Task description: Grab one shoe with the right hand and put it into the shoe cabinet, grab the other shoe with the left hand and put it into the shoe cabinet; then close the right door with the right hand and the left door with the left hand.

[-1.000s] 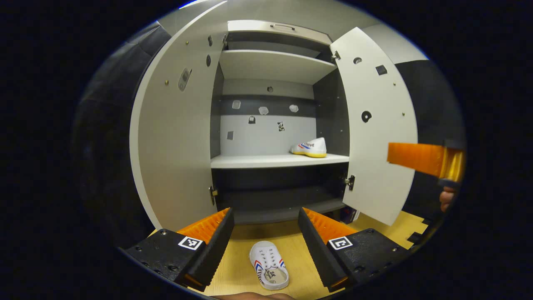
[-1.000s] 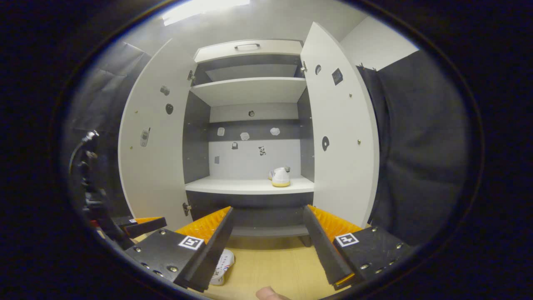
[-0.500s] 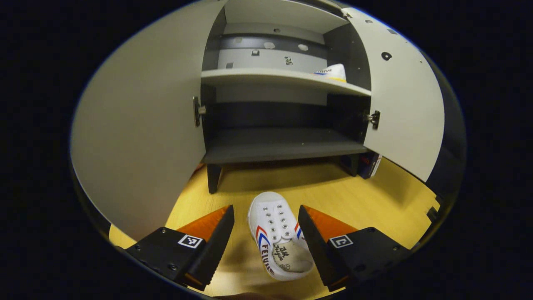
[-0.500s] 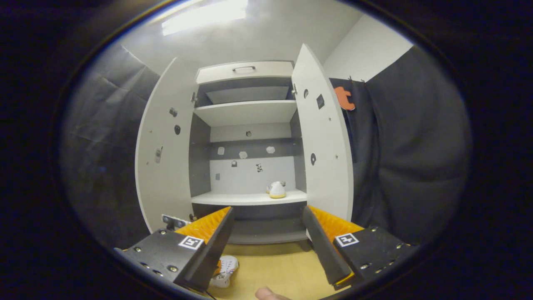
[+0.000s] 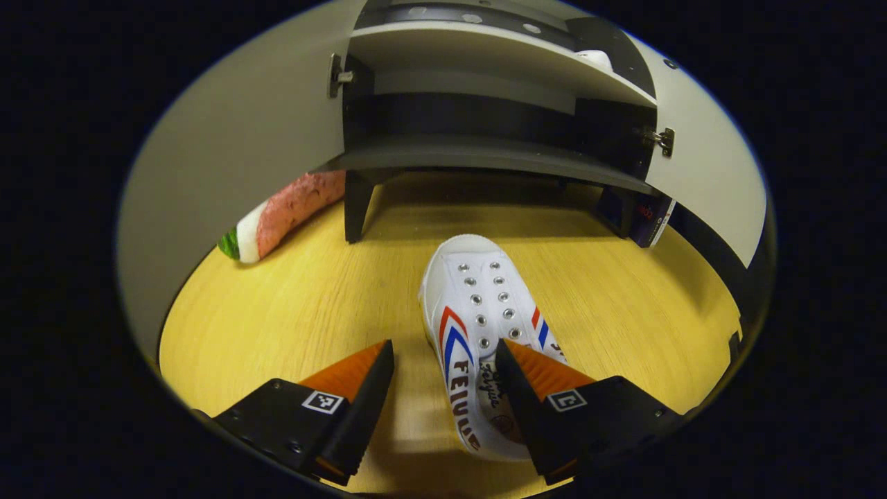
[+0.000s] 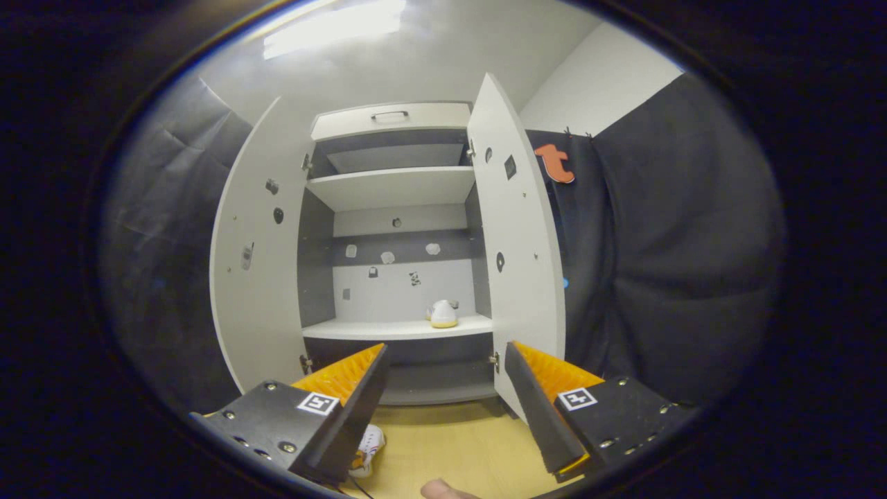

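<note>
Left gripper view: the left gripper [image 5: 443, 388] hangs spread over the shoe [image 5: 478, 326] mid-floor [image 5: 291, 305]; off-centre, it could slip when squeezed. Right gripper view: the right gripper [image 6: 447, 388] is released, empty; the other shoe [image 6: 442, 314] sits at the shelf's [image 6: 374, 330] right end.

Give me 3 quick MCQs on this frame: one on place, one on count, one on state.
1. Where is the shoe on the floor?
A. on the white shelf
B. in front of the shoe cabinet, between the left gripper fingers
C. behind the right door

2. How many shoes sit on the white shelf?
A. none
B. one
C. two

3. What state are the doors in?
A. both open
B. both shut
C. only the left open

Answers: 1 B, it lies on the wood floor, with one finger over its right side; 2 B, a single shelved shoe is there; 3 A, the left door and right door swing outward.
</note>
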`<control>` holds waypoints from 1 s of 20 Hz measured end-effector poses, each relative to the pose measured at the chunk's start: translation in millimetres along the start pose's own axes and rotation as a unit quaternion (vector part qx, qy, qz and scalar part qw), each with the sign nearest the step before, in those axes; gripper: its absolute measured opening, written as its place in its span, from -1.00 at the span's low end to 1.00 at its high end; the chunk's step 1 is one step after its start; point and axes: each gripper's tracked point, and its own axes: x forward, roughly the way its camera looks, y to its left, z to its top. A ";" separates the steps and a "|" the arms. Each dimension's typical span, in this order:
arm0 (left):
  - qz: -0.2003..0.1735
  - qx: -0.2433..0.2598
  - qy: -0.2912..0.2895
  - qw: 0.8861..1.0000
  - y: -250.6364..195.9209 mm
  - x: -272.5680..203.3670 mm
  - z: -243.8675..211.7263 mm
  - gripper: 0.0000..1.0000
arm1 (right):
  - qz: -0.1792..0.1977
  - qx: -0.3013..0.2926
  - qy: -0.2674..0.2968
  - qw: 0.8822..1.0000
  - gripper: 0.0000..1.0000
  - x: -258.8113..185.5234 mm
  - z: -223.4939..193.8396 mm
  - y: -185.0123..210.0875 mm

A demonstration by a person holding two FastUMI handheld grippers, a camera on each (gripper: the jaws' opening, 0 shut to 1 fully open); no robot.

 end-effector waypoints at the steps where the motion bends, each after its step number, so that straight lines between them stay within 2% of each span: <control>1: -0.003 0.008 0.003 1.000 0.7 0.3 -1.2 0.83 | 0.000 0.001 0.004 1.000 0.98 1.8 -2.7 -0.3; 4: -0.029 0.054 -0.005 0.998 -6.6 0.8 4.5 0.82 | -0.002 0.000 0.012 1.000 0.97 4.0 -9.4 -3.5; 6: -0.054 0.073 0.000 0.996 -17.8 3.1 6.5 0.38 | -0.001 0.001 0.013 1.000 0.97 4.1 -12.2 -4.2; 7: -0.062 0.076 0.005 0.995 -18.7 3.6 5.0 0.05 | 0.000 0.003 0.014 1.000 0.98 3.5 -13.8 -4.5; 8: -0.068 0.065 0.007 0.996 -11.6 2.0 2.5 -0.03 | 0.000 0.003 0.015 1.000 0.97 2.5 -15.7 -4.4; 12: -0.107 -0.025 -0.008 0.994 -8.7 5.5 3.8 0.10 | 0.008 0.006 0.022 1.000 0.98 4.1 -25.7 -2.0; 13: -0.122 -0.025 -0.007 0.992 -11.4 5.9 2.8 0.17 | 0.009 0.006 0.024 1.000 0.98 4.5 -28.2 -1.7; 15: -0.123 -0.017 -0.003 0.992 -12.0 6.6 -0.2 -0.11 | 0.010 0.010 0.032 0.999 0.99 8.2 -34.9 -2.9; 16: -0.115 -0.020 -0.003 0.993 -9.9 4.4 1.4 -0.19 | 0.009 0.011 0.035 0.999 0.98 8.8 -36.9 -4.2; 19: -0.082 -0.013 0.004 0.997 -8.0 2.1 2.9 -0.58 | 0.004 0.009 0.034 0.999 0.98 7.2 -36.5 -12.4; 20: -0.071 -0.002 0.002 0.997 -6.1 1.7 2.9 -0.62 | 0.002 0.010 0.031 0.999 0.98 6.4 -34.9 -14.8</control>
